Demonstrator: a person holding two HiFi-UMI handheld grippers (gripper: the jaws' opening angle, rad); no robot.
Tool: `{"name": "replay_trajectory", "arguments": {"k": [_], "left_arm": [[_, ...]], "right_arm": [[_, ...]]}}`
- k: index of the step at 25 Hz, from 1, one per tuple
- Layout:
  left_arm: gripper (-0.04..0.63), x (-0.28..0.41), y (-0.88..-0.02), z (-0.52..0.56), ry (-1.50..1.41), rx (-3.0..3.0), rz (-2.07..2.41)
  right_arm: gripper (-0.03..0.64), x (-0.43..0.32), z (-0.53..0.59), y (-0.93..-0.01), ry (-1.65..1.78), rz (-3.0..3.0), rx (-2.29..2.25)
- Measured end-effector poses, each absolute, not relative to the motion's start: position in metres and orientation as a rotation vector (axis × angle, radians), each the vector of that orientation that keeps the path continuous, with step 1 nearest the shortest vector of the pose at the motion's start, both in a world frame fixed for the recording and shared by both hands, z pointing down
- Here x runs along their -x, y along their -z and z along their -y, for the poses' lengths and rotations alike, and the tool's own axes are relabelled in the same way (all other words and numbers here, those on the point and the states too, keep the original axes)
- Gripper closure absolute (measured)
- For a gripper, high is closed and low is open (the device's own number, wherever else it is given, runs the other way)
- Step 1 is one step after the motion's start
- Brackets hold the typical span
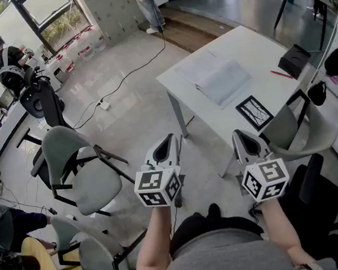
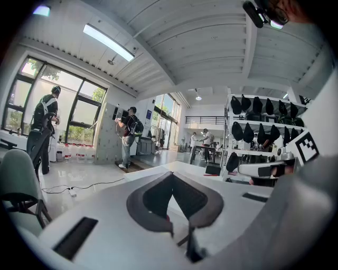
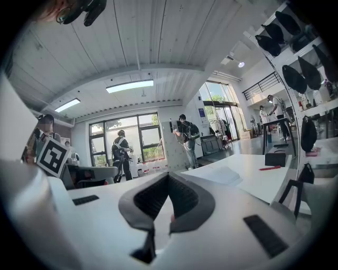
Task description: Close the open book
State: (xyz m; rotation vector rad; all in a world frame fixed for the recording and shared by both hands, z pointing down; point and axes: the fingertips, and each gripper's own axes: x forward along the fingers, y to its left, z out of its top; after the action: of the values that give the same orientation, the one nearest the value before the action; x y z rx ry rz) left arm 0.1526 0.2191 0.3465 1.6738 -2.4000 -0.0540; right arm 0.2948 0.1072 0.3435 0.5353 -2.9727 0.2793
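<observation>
The open book [image 1: 220,81] lies flat with pale pages on the white table [image 1: 256,42], well ahead of both grippers. It also shows in the right gripper view as the open book [image 3: 228,174] beyond the jaws. My left gripper [image 1: 171,138] hangs over the floor, short of the table's near corner, with its jaws shut on nothing. My right gripper [image 1: 238,133] is level with it to the right, just before the table's front edge, and is also shut and empty. Each gripper view shows its own fingertips meeting, on the left gripper [image 2: 171,174] and the right gripper [image 3: 168,175].
On the table lie a black-framed card [image 1: 254,112], a red pen [image 1: 281,74] and a black box [image 1: 294,59]. A grey chair [image 1: 298,130] stands by the table's front right. More grey chairs [image 1: 77,165] stand at the left. A cable [image 1: 124,78] crosses the floor. People stand farther back.
</observation>
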Motion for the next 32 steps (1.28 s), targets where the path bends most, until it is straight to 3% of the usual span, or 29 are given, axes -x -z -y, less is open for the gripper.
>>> {"name": "replay_trajectory", "arguments": {"k": [20,32], "left_arm": [[0.589,-0.15,-0.345,-0.221,0.045,-1.621,2.443],[0.589,-0.101,-0.371,-0.186,0.055,-1.614,2.382]], "right_arm": [[0.612,-0.298,-0.098,-0.338,-0.379,3.024,-0.559],[0.612,-0.242,-0.073,-0.349,-0.405,2.986,-0.557]]}}
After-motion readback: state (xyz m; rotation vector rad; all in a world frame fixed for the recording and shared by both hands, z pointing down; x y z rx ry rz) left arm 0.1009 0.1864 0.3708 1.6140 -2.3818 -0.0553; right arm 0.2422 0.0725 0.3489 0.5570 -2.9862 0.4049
